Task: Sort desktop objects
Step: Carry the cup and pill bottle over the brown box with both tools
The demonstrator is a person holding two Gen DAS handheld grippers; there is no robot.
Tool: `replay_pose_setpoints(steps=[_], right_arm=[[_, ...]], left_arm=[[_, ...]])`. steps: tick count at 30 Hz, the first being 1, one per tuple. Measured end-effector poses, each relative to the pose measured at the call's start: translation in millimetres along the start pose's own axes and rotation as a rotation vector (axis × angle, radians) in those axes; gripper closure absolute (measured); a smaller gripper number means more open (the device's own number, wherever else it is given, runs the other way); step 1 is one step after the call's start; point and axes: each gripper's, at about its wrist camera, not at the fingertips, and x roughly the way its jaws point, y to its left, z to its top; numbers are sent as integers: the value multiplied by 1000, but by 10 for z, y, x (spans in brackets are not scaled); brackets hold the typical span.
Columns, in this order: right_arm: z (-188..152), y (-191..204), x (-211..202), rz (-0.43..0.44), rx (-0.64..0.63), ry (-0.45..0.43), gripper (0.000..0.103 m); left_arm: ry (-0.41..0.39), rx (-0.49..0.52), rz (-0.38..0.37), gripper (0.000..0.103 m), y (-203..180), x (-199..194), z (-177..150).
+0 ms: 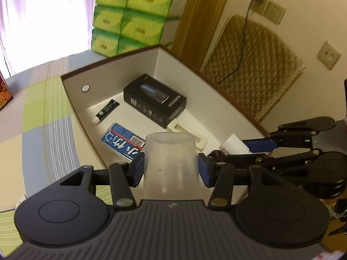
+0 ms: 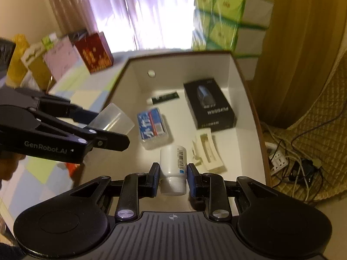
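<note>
While both grippers hang above it, the white storage box (image 2: pixel 238 80) with its brown rim sits on the pastel checked tablecloth (image 1: pixel 43 134), and a stack of green tissue packs (image 1: pixel 132 17) stands just beyond its far corner. Inside, a black product carton (image 2: pixel 209 104) lies near the far right wall, a slim black tube with a white cap (image 1: pixel 106 111) lies toward the far left wall, a blue-and-white packet (image 2: pixel 153 125) rests around the middle of the floor, and a cream-coloured carton (image 2: pixel 209 152) lies toward the near right. A small round hole (image 2: pixel 151 73) shows in the far wall. The left gripper (image 1: pixel 171 169) tilts steeply down over the box's near left edge, its blue pads pressed against both sides of a translucent plastic cup (image 1: pixel 171 162), which is held clear of the floor. The right gripper (image 2: pixel 172 178) points down at a similar slant over the near part of the box, clamped on a white bottle (image 2: pixel 173 169) just above its ribbed cap, the barcoded body pointing away from the camera.
</note>
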Motion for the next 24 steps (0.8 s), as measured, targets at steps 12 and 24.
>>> replay_pose_setpoints(steps=[12,24], right_arm=[[17,-208,322,54,-11,122,79],[26,-184,456,69,-40,166,79]], left_arm=[[215,121,76,57,-19,745,25],[248,257,135,57,-63,825,12]])
